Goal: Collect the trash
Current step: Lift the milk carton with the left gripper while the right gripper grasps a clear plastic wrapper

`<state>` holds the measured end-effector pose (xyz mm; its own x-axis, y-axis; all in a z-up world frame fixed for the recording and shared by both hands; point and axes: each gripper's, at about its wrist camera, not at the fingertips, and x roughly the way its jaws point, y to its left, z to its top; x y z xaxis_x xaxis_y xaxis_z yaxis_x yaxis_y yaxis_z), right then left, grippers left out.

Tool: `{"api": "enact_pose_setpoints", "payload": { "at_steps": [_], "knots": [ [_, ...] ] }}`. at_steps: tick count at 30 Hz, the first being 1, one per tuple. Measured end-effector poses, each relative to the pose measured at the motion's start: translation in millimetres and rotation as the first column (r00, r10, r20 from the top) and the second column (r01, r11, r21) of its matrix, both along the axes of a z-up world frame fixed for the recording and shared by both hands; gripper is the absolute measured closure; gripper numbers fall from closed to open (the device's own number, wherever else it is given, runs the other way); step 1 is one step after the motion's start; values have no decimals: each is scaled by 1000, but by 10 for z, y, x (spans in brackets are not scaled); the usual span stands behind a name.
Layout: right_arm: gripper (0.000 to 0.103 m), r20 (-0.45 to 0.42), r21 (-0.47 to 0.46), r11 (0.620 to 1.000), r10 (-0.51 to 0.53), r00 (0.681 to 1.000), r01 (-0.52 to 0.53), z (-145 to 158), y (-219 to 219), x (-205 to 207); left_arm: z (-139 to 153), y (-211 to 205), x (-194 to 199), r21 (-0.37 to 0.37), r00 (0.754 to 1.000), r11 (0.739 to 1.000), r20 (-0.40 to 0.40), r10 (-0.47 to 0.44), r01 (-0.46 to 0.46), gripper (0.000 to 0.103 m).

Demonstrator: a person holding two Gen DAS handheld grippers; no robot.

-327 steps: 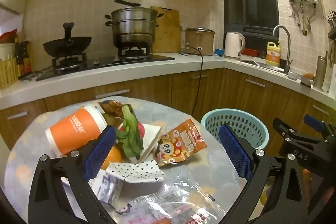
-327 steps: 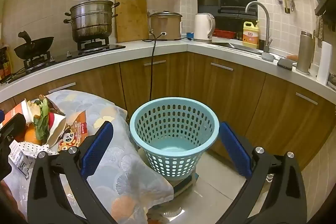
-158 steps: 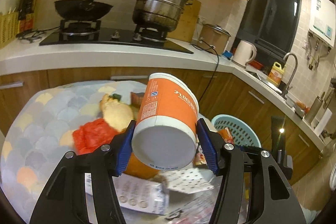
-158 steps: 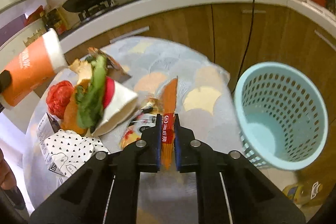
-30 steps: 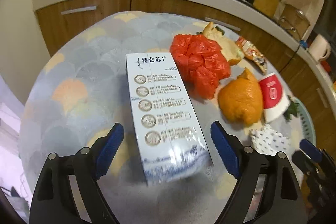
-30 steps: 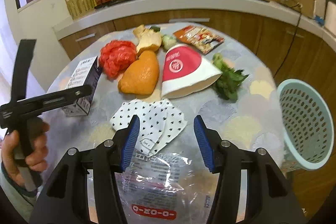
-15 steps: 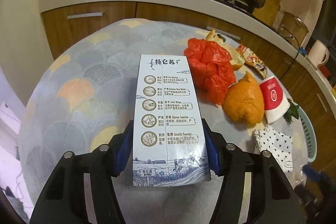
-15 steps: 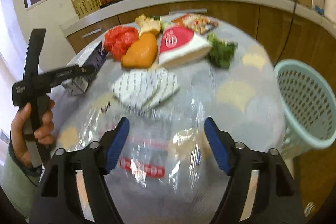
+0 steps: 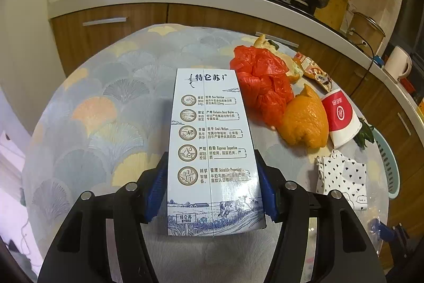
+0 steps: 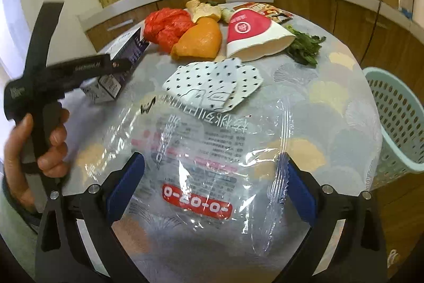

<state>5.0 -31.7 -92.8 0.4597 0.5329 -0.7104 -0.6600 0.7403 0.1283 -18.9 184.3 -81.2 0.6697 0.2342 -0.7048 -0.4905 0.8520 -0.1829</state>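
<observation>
Right now the left gripper (image 9: pixel 213 186) is clamped on the milk carton (image 9: pixel 212 150), blue pads pressing both long sides near its bottom end; the carton lies tilted over the table (image 9: pixel 106 102). Grip sits low on a long box, so I'd lift slowly and keep it from levering out before swinging across to the basket (image 10: pixel 397 121), which stands off the table's far right edge.

The right gripper (image 10: pixel 212 187) has just been opening and its jaws now stand wide apart, either side of the clear plastic bag (image 10: pixel 201 155) that lies flat on the table, not pinched. Flat film is hard to catch: better to come down on a raised wrinkle and close fully, else the pads slide off.

Beyond the bag: the polka-dot paper (image 10: pixel 214 86), touching its far edge, then the orange peel (image 10: pixel 198 40), red plastic bag (image 10: pixel 167 25), red paper cup (image 10: pixel 254 31) and greens (image 10: pixel 304 44), all still on the table. Basket looks empty from here, can't fully tell.
</observation>
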Motion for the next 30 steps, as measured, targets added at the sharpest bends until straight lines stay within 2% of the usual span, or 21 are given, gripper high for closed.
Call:
{"api": "enact_pose_setpoints", "payload": {
  "at_steps": [1,3,4,5,7,8,14,18,30],
  "knots": [
    [17,21,-21,1000,-9,1000,10,-10,26,-28,17,-12,-26,4,1000,1000,10,0,0,46],
    [41,66,-50,999,-6,998,9,-12,39,-87,44,-32,-80,7,1000,1000,20,-2,2,46],
    [59,77,-51,999,8,997,-4,2,33,-102,60,-37,-117,5,1000,1000,27,-4,4,47],
    [72,78,-44,999,24,997,-21,33,17,-110,73,-47,-145,1,999,1000,34,-7,7,47],
    [87,85,-33,999,40,996,-37,72,-10,-112,123,-73,-227,-11,998,1000,61,-22,23,48],
    [90,83,-22,999,49,995,-47,90,-25,-117,156,-93,-262,-13,997,999,76,-32,33,48],
    [98,127,14,998,62,990,-64,225,-62,-186,453,-278,-467,-4,982,996,167,-87,89,48],
    [99,169,34,997,58,984,-64,368,-127,-240,629,-403,-507,21,971,994,210,-111,109,48],
    [99,218,126,992,-23,976,-4,727,-548,-204,928,-715,-327,62,943,980,266,-199,190,48]
  ]
}}
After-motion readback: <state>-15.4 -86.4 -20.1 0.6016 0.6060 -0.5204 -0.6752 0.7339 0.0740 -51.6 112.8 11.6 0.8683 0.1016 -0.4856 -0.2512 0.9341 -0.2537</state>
